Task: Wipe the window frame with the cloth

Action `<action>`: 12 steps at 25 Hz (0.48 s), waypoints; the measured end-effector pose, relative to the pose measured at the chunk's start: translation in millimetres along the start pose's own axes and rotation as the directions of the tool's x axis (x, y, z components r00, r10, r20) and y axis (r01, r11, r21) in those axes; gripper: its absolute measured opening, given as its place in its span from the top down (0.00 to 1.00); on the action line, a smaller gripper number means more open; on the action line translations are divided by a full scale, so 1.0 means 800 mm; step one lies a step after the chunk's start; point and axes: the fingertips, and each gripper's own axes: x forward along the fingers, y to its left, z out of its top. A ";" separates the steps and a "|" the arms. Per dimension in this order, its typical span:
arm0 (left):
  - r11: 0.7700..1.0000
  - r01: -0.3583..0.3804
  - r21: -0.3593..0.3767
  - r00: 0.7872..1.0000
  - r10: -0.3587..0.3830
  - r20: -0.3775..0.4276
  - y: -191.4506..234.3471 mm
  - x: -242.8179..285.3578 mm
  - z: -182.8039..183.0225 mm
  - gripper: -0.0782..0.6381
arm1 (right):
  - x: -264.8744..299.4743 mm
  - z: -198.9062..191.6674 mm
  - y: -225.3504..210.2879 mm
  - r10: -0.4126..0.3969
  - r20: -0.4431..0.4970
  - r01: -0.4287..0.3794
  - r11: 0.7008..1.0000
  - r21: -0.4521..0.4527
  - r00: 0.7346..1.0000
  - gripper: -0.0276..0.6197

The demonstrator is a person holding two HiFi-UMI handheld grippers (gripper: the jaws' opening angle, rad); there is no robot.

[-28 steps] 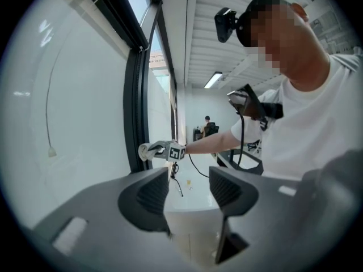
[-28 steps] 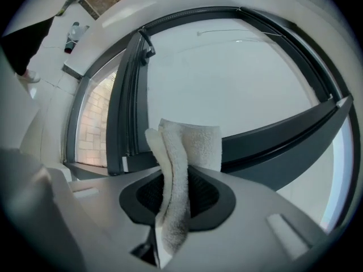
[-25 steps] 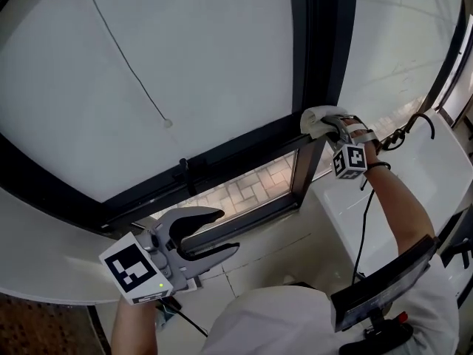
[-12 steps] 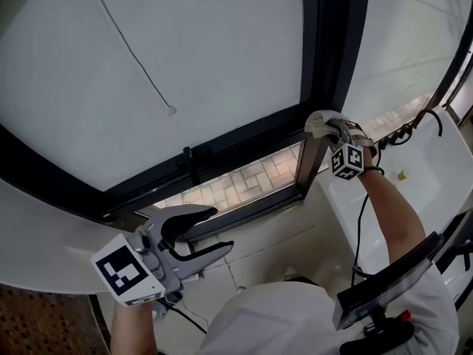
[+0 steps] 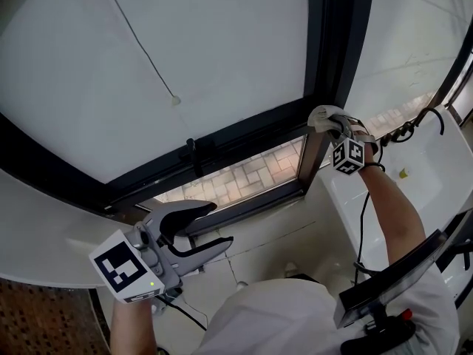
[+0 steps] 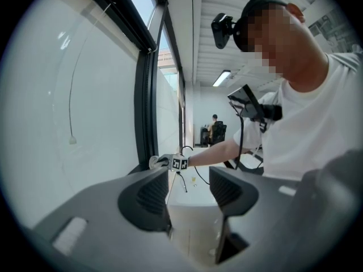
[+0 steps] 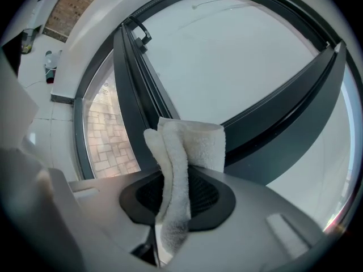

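Note:
The black window frame point(image 5: 244, 135) runs across the head view, with an upright post point(image 5: 336, 43) on the right. My right gripper point(image 5: 330, 124) is shut on a folded white cloth point(image 5: 319, 118) and presses it against the frame where the post meets the lower rail. In the right gripper view the cloth point(image 7: 181, 169) sticks up between the jaws in front of the dark frame bars point(image 7: 139, 101). My left gripper point(image 5: 211, 228) hangs open and holds nothing, low at the left, apart from the frame. Its jaws point(image 6: 190, 194) stand apart in the left gripper view.
A white blind point(image 5: 185, 43) with a thin pull cord point(image 5: 148, 54) covers the upper pane. Brick paving point(image 5: 244, 172) shows through the low glass strip. A white sill point(image 5: 384, 191) lies under my right arm, with black cables point(image 5: 414, 124) on it. A person sits far off point(image 6: 214, 130).
The right gripper with the cloth has stayed at the frame corner, shifting only slightly. The left gripper has drifted a little while staying open. The head view has tilted slightly.

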 end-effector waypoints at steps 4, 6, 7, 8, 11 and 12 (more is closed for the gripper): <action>1.000 -0.006 0.007 1.000 0.006 -0.010 -0.003 -0.003 -0.003 0.55 | -0.001 0.003 0.000 -0.007 0.009 0.006 0.991 0.131 1.000 0.85; 1.000 -0.012 0.008 1.000 0.012 -0.005 -0.003 -0.004 -0.001 0.55 | -0.001 0.008 0.001 -0.016 0.020 0.011 0.971 0.237 1.000 0.85; 1.000 -0.015 0.010 1.000 0.015 0.001 -0.004 -0.005 0.001 0.55 | -0.002 0.012 0.003 -0.021 0.026 0.012 0.956 0.292 0.999 0.85; 1.000 -0.016 0.012 1.000 0.016 0.005 -0.004 -0.007 0.002 0.55 | -0.002 0.017 0.007 -0.024 0.032 0.012 0.939 0.343 0.999 0.85; 1.000 -0.018 0.014 1.000 0.018 0.000 -0.005 -0.015 0.000 0.55 | -0.003 0.045 0.025 -0.025 0.061 -0.005 0.891 0.454 0.998 0.85; 1.000 -0.020 0.016 1.000 0.020 0.000 -0.006 -0.017 -0.001 0.55 | -0.003 0.057 0.033 -0.024 0.072 -0.013 0.880 0.476 0.997 0.85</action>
